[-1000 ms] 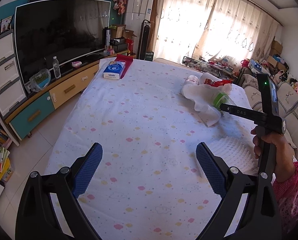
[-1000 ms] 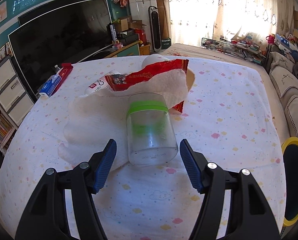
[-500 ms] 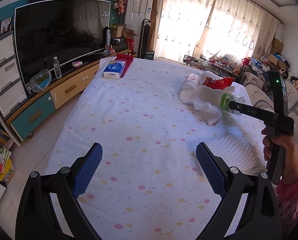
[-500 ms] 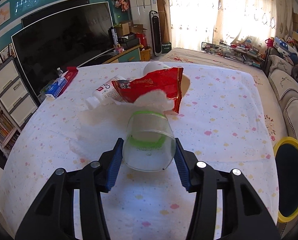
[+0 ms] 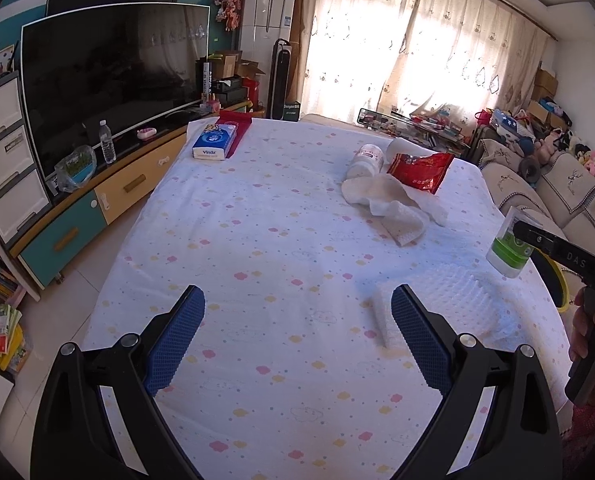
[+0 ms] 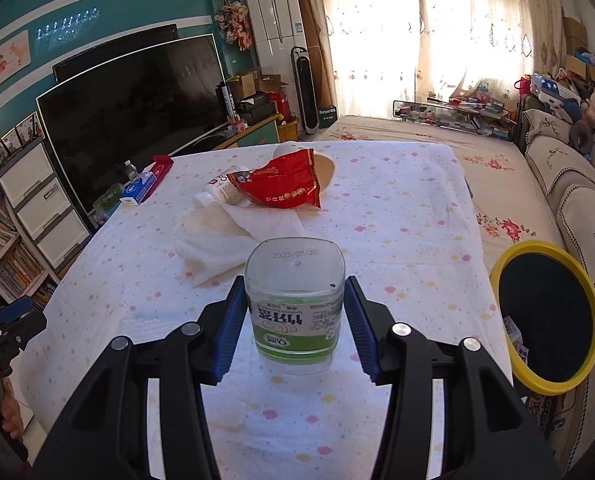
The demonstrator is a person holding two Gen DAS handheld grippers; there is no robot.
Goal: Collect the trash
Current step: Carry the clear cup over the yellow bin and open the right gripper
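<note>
From the left wrist camera, my left gripper [image 5: 297, 336] hangs over the near part of the surface [image 5: 257, 240], its fingers [image 5: 175, 336] spread wide with nothing between them. I keep it clear because the other hand is doing the carrying. Out past the right edge, the right gripper [image 5: 537, 236] holds the clear bottle [image 5: 507, 246] off the cloth. More trash waits near the far right corner: a red snack bag [image 5: 419, 170], a white bottle [image 5: 364, 160] and a crumpled paper towel [image 5: 393, 208] touching both. A tissue pack [image 5: 214, 142] sits at the far left corner; I judge it is not trash.

From the right wrist camera, my fingers [image 6: 229, 320] have just been closing and now clamp the clear bottle [image 6: 295, 304] by its green-labelled sides, its base pointing away from me. I hold it sideways so it drops cleanly. The yellow-rimmed bin [image 6: 593, 308] stands beyond the right edge; a small carton seems to lie inside, otherwise it looks dark. My next move, I judge, is over that rim.
</note>
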